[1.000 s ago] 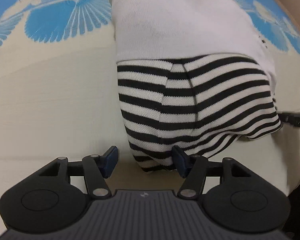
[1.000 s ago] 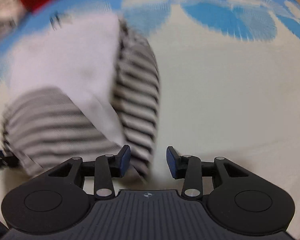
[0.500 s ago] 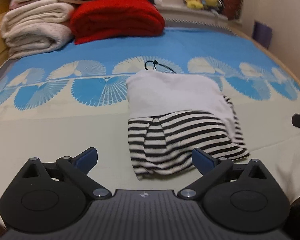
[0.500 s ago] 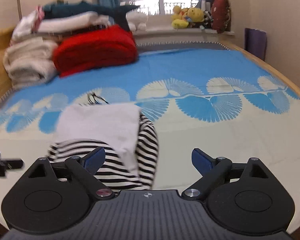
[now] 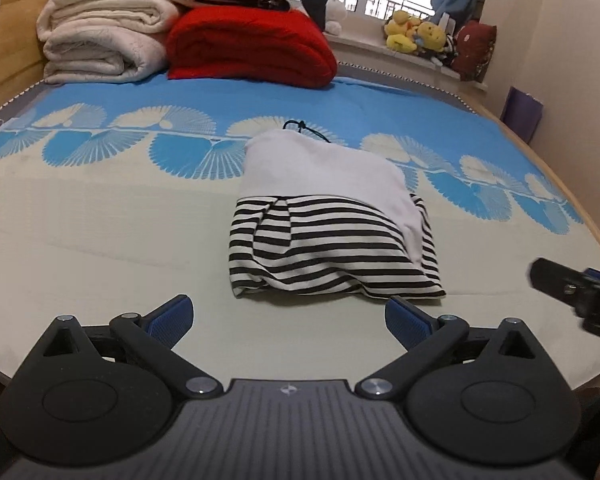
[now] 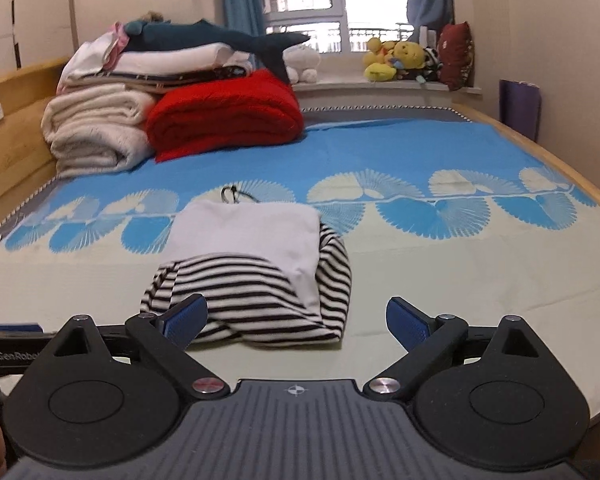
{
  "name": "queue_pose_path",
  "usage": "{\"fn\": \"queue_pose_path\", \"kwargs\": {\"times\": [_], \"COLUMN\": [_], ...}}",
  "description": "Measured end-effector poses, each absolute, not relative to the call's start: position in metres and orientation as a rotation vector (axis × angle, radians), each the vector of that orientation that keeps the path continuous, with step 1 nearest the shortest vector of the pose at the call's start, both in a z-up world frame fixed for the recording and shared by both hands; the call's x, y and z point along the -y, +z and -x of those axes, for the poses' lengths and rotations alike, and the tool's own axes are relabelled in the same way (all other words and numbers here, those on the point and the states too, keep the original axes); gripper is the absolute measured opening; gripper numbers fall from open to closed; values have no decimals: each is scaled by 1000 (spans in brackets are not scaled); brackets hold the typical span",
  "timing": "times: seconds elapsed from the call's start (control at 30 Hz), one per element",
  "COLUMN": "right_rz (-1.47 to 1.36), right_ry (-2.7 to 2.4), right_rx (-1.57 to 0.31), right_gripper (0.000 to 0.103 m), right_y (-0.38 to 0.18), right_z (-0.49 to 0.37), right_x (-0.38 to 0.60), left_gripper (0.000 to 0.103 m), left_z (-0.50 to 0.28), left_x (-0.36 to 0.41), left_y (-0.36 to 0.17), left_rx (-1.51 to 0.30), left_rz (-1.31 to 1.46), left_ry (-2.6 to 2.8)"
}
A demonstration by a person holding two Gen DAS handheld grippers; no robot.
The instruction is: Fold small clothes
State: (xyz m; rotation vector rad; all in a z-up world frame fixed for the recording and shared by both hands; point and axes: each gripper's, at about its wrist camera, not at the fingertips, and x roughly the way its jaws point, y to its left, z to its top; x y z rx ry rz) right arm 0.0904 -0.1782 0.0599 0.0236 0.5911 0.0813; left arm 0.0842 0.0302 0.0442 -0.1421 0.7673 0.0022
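Observation:
A folded small garment [image 5: 332, 248], white on top with a black-and-white striped part toward me, lies in the middle of the bed cover [image 5: 100, 220]. A black cord [image 5: 300, 126] pokes out at its far edge. My left gripper [image 5: 288, 312] hangs wide open just short of the garment's near hem, with nothing between its fingers. My right gripper [image 6: 296, 316] has its jaws still opening, empty, in front of the same garment [image 6: 260, 280]; its left fingertip [image 6: 188, 316] overlaps the striped hem in the picture. Each gripper shows at the edge of the other's view.
A red blanket [image 6: 224, 120] and rolled cream blankets [image 6: 96, 132] with more bedding and a plush shark stacked on top stand at the bed's far left. Plush toys [image 6: 396, 60] sit on the windowsill. A purple bag [image 6: 520, 104] stands by the right wall.
Both grippers let go of the striped hem, opened wide, and drew back and up from the garment. The garment now lies folded and smaller in both views.

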Motion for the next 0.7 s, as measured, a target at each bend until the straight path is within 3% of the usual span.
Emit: {"fn": "queue_pose_path", "kwargs": {"times": [0.7], "right_rz": [-3], "right_ry": [129], "right_rx": [-632], "right_gripper": [97], "right_y": [46], "right_z": [-100], "right_x": [151], "left_gripper": [102], "left_z": [-84], "left_x": [-30], "left_y": [40], "left_rx": [-736], "left_rz": [119], "left_ry": [8]}}
